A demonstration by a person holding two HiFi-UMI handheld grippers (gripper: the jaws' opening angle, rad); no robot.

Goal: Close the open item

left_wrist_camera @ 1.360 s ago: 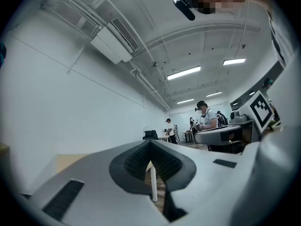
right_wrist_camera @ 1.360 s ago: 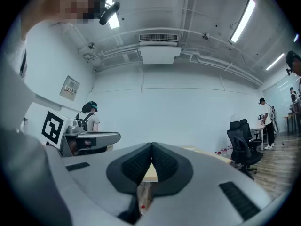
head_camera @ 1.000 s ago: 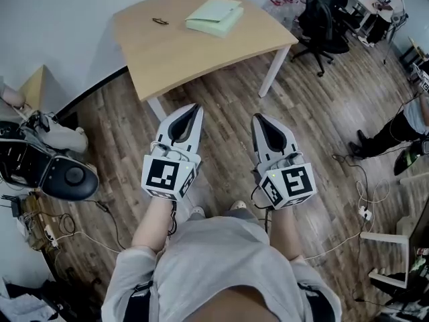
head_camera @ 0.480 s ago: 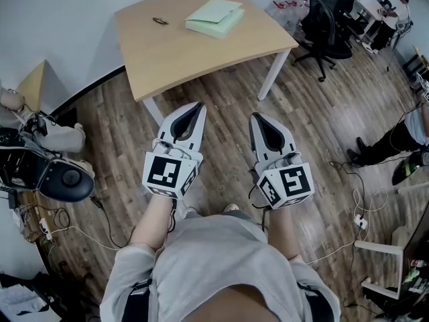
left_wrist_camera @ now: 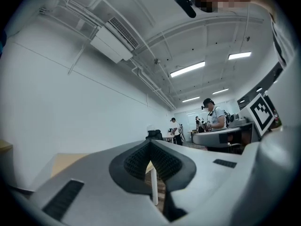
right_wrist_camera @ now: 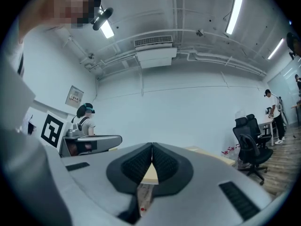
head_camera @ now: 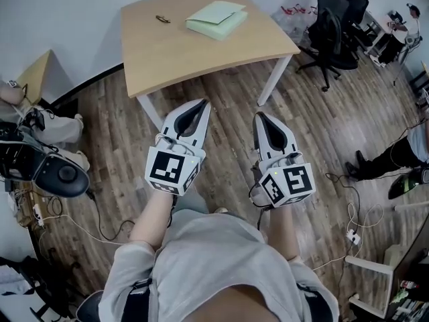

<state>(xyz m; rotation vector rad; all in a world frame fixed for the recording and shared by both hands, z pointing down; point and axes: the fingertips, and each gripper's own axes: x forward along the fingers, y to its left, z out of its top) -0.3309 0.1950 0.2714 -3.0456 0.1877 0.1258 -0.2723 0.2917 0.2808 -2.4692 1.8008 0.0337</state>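
Both grippers are closed on nothing: the left gripper [head_camera: 201, 104] and the right gripper [head_camera: 259, 117] are held level, side by side above the floor [head_camera: 322, 113], with their tips meeting and only air between them, as each gripper view shows. The open item looks to be the pale green folder [head_camera: 216, 17] near the far edge of the table [head_camera: 174, 52]. Its top cover seems raised and skewed over the lower part, though I cannot tell whether it is a folder or a book. It lies well apart from both grippers, beyond the table's near edge. A small dark thing [head_camera: 162, 19] lies to its left, apart from it. The step in hand, I judge, is the approach. To do it well, face the near edge squarely and reach over the bare tabletop. Press the raised cover down with one closed gripper while the other steadies the lower part, so the folder does not slide off the far edge.
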